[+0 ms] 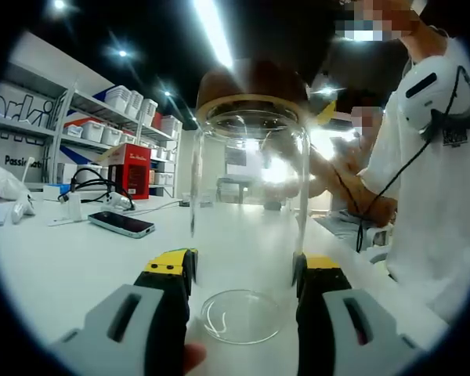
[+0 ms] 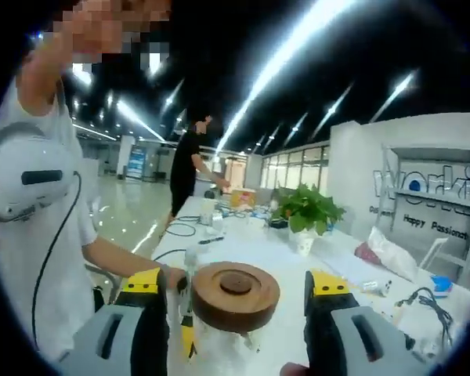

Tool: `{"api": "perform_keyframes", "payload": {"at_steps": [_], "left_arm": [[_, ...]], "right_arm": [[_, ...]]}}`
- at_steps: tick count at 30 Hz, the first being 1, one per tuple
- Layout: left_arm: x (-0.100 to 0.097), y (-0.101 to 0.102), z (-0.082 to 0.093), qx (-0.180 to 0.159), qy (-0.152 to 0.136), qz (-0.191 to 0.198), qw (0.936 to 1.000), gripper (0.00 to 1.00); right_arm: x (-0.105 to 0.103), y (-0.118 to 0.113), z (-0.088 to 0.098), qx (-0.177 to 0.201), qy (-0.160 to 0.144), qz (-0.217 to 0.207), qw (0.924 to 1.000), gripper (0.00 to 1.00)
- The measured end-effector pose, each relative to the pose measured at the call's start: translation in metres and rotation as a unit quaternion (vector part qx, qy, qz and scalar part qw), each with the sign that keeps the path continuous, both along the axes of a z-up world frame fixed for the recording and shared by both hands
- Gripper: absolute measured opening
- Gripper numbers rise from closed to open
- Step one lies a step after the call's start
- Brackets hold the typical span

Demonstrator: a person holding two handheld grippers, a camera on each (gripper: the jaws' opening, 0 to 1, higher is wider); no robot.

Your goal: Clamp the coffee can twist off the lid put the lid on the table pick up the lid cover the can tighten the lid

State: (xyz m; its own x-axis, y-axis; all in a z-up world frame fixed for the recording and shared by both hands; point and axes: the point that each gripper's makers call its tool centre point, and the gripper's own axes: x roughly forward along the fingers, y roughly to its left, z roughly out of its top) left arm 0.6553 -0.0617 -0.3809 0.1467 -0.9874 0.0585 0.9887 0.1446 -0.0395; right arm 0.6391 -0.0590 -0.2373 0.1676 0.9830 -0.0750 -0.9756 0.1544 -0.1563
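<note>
The coffee can [image 1: 251, 227] is a clear glass jar standing upright on the white table [image 1: 63, 258]. A round brown wooden lid [image 1: 251, 86] rests on its rim. My left gripper [image 1: 244, 266] is shut on the can low down, one yellow-tipped jaw pressed to each side of the glass. In the right gripper view the lid [image 2: 235, 294] lies between the jaws of my right gripper [image 2: 236, 286]. Those jaws stand open, with a gap on either side of the lid. The glass shows just beneath the lid.
A phone [image 1: 121, 223], cables and a red box [image 1: 133, 168] lie to the left, with shelves of white bins [image 1: 125, 102] behind. A person in a white shirt [image 1: 431, 196] stands close on the right. A potted plant [image 2: 305, 211] and clutter sit farther along the table.
</note>
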Motion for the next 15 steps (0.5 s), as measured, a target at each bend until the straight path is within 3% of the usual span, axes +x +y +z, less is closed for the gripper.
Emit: {"api": "perform_keyframes", "payload": {"at_steps": [2,7,10,15], "left_arm": [[-0.001,0.000,0.000,0.000,0.000,-0.001,1.0000,0.43],[-0.001,0.000,0.000,0.000,0.001,-0.002,1.0000,0.43],[0.000,0.001,0.000,0.000,0.001,-0.002,1.0000,0.43],[0.000,0.001,-0.001,0.000,0.000,-0.002,1.0000,0.43]], "right_arm": [[0.002,-0.001,0.001,-0.015,-0.007,0.034,0.9993,0.61],[-0.006,0.001,-0.004,-0.035,0.015,0.108,0.9934,0.57],[-0.003,0.004,-0.008,-0.046,0.014,0.118,0.9918,0.58],[0.004,0.007,-0.012,-0.032,0.027,0.121,0.9917,0.57]]}}
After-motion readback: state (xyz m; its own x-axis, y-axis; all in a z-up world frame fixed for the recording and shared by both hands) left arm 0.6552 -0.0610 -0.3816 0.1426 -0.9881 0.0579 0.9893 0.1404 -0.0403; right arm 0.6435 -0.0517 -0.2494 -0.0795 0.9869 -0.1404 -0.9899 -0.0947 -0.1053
